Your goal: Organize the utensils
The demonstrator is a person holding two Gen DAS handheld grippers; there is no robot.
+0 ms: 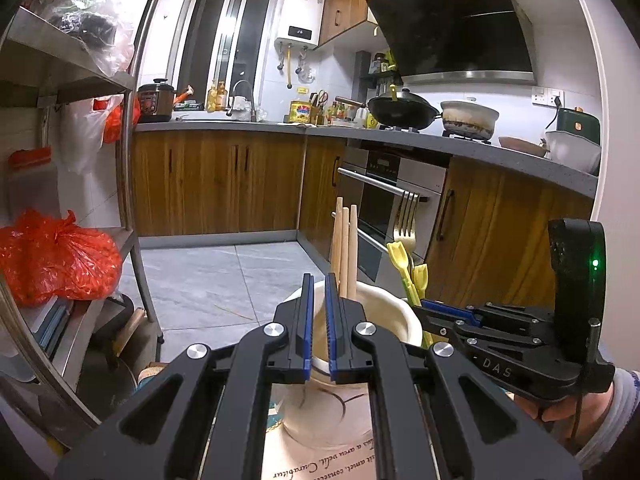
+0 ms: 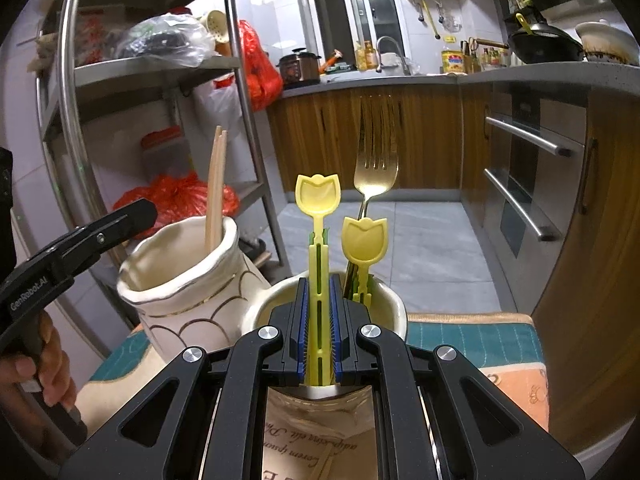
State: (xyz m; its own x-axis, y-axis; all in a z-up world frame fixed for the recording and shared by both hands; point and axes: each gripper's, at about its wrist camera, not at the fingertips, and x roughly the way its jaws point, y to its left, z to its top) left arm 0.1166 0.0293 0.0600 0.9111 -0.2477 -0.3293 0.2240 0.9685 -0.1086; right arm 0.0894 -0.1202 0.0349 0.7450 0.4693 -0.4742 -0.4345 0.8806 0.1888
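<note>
My right gripper (image 2: 319, 292) is shut on a yellow tulip-shaped utensil (image 2: 318, 200) and holds it upright over a cream holder (image 2: 392, 300). That holder also has a second yellow tulip utensil (image 2: 364, 240) and a gold fork (image 2: 376, 168). A cream vase (image 2: 180, 280) to the left holds wooden chopsticks (image 2: 216, 184). My left gripper (image 1: 319, 280) hovers over the vase (image 1: 400, 312), jaws slightly apart and empty, beside the chopsticks (image 1: 346, 240). The right gripper (image 1: 448, 310) shows there with the yellow utensils (image 1: 400, 256) and the fork (image 1: 406, 220).
Both containers stand on a cloth-covered surface (image 2: 480, 340). A metal shelf rack (image 2: 160, 68) with red bags (image 1: 52, 256) is on the left. Wooden cabinets, an oven (image 1: 384, 208) and a cluttered counter (image 1: 360, 128) lie beyond a grey tiled floor (image 1: 220, 280).
</note>
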